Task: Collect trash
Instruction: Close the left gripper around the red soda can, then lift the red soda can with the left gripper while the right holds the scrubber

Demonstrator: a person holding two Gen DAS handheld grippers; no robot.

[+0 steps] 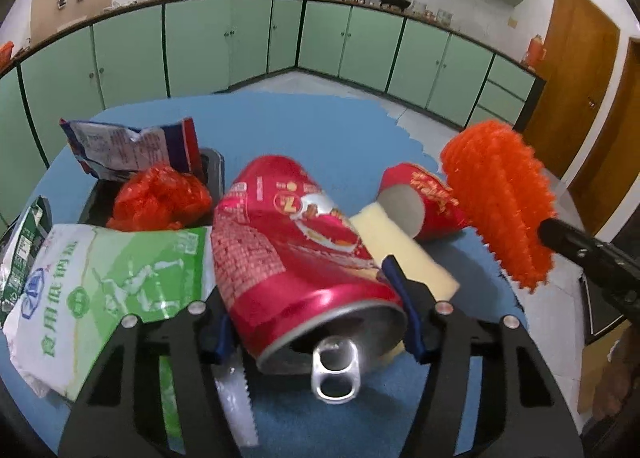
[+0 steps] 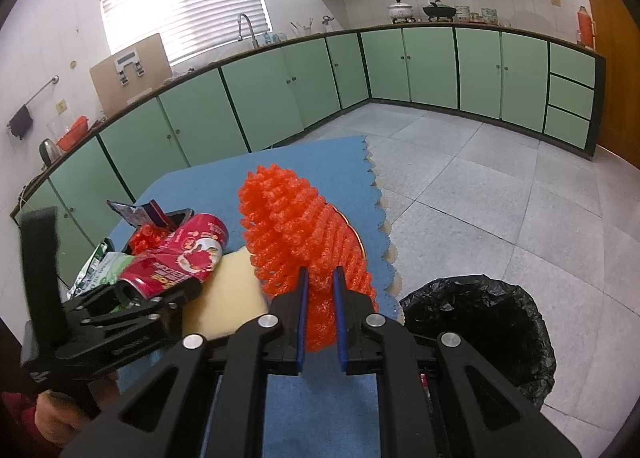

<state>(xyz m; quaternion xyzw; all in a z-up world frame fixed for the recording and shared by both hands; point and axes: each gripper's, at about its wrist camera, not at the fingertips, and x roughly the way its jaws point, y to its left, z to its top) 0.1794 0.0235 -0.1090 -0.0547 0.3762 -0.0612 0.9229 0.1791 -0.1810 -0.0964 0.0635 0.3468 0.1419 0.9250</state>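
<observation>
Two claws | left claw (image 1: 316, 322) around red can (image 1: 296, 242) | right claw (image 2: 320, 322) pinching orange foam net (image 2: 296, 226)

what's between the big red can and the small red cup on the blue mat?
A pale yellow sponge lies between the red can and the red cup, seen in the left wrist view.

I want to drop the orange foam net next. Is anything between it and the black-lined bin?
Nothing visible. The right gripper holds the orange foam net above the blue mat's edge, and the bin stands open on the floor just to its right. The red can and yellow sponge lie on the opposite side.
</observation>
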